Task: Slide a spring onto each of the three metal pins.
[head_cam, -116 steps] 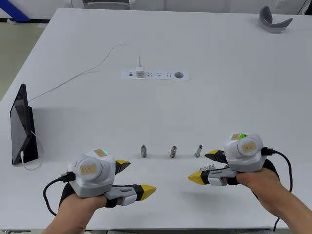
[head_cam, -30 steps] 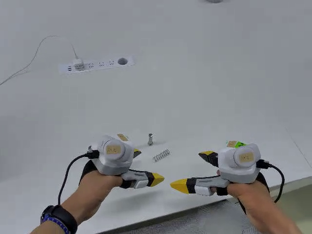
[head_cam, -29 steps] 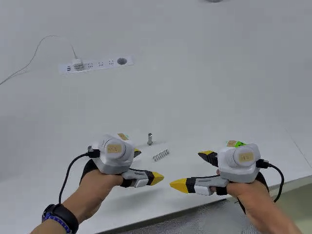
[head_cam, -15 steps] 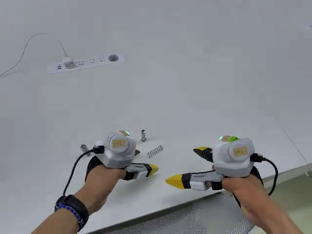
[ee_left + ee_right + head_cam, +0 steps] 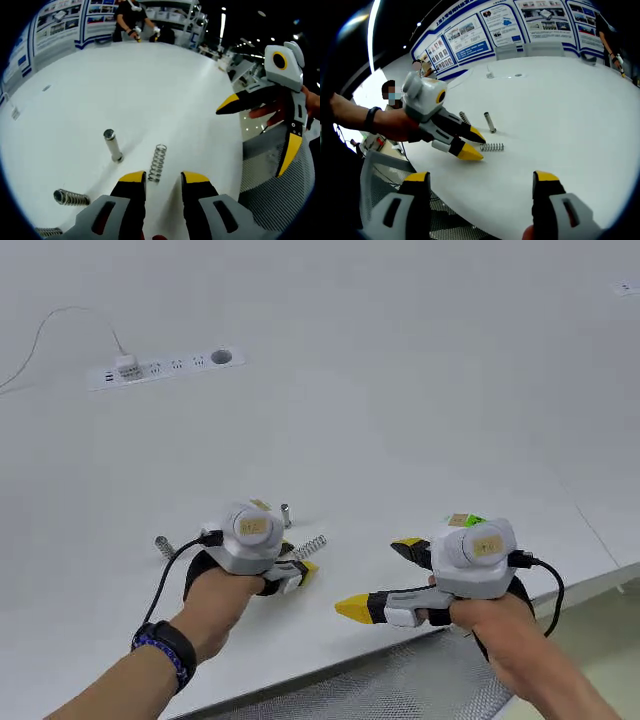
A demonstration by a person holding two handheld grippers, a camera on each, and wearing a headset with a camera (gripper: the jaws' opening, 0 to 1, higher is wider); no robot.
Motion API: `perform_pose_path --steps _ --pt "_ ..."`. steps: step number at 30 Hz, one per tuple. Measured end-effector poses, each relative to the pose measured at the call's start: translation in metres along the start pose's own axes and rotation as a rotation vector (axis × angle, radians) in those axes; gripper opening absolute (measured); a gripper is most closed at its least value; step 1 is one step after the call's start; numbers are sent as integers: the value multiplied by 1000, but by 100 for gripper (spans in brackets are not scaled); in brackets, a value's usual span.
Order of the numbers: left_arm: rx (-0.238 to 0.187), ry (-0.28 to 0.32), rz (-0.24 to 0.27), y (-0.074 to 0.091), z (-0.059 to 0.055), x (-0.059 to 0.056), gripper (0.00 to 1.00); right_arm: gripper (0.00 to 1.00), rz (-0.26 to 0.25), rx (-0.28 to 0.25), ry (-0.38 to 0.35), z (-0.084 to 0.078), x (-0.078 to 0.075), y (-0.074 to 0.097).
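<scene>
The left gripper has its yellow-tipped jaws a narrow gap apart and holds nothing. The loose spring lies flat on the white surface straight ahead, its near end reaching in between the jaw tips without being pinched. Just left of the spring in the left gripper view stands a bare pin, upright. Further left is a sprung pin, and a second coil shows at the edge of that view, too cut off to make out.

The right gripper is spread wide and empty, held low near the surface's front edge and well apart from the spring. Its view looks across at the left gripper, the bare pin and the sprung pin.

In the head view each gripper housing has a tan sticker with writing too small to read. A white power strip with one plug and a cable lies far back on the surface. Blue-headed posters line the wall in the right gripper view, and their text is illegible.
</scene>
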State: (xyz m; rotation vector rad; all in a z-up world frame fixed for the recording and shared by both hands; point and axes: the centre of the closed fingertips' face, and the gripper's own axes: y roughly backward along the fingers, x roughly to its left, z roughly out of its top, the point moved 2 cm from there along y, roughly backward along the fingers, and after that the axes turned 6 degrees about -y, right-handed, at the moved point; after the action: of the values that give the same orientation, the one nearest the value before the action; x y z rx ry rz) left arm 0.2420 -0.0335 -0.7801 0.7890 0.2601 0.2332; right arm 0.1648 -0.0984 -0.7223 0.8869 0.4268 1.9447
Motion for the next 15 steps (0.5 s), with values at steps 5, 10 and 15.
perform_pose_path --steps 5,10,15 --pt "4 -13 16 -6 1 0 24 85 1 5 1 -1 0 0" --pt "28 -106 35 -8 -3 -2 19 85 1 1 -2 -1 0 0" --pt "21 -115 65 -10 0 4 11 85 7 5 -2 -1 2 0"
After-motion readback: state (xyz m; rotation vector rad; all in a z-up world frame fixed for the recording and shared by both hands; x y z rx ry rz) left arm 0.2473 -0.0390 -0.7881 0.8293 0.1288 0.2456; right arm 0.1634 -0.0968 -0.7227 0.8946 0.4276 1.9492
